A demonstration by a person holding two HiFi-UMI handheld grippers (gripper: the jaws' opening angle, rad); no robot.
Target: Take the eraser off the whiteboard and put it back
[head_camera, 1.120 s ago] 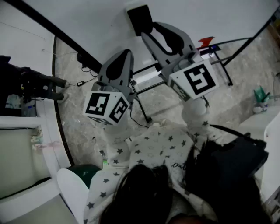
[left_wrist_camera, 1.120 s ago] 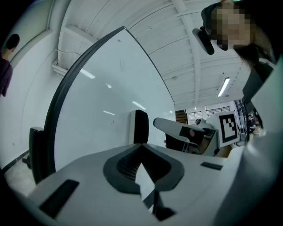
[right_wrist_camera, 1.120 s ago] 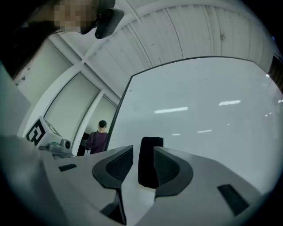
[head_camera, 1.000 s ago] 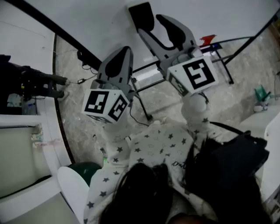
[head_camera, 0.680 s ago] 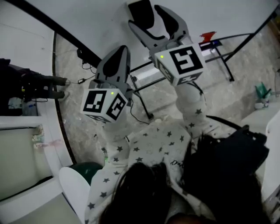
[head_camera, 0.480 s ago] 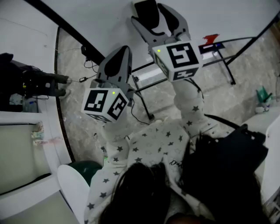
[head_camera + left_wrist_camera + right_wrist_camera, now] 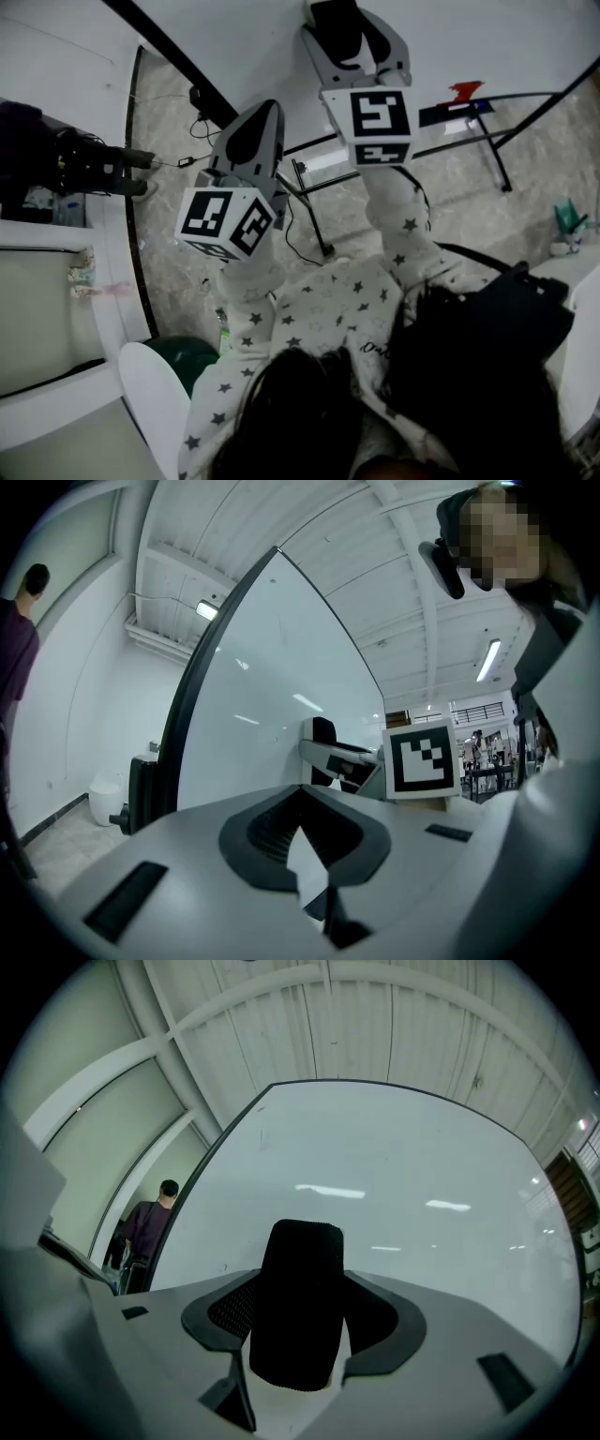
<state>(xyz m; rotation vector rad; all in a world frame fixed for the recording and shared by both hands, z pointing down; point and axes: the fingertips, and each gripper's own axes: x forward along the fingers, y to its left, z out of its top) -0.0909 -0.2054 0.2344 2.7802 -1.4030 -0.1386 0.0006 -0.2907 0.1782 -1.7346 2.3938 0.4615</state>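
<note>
A black eraser sticks to the whiteboard at the top of the head view. My right gripper reaches up to the board with one jaw on each side of the eraser. In the right gripper view the eraser fills the space between the fingers, and the jaws are closing around it; I cannot see the pads pressing on it. My left gripper hangs lower and to the left, shut on nothing, its tips near the board's dark frame. In the left gripper view its jaws meet, with the eraser beyond.
The board's stand legs and a tray with red and blue markers lie to the right below the board. A cable trails on the stone floor. A person in dark clothes stands at the left. A black bag hangs at my right side.
My right gripper swung left from beside the eraser, widened its jaws and now has the eraser between them. The left gripper has hardly moved.
</note>
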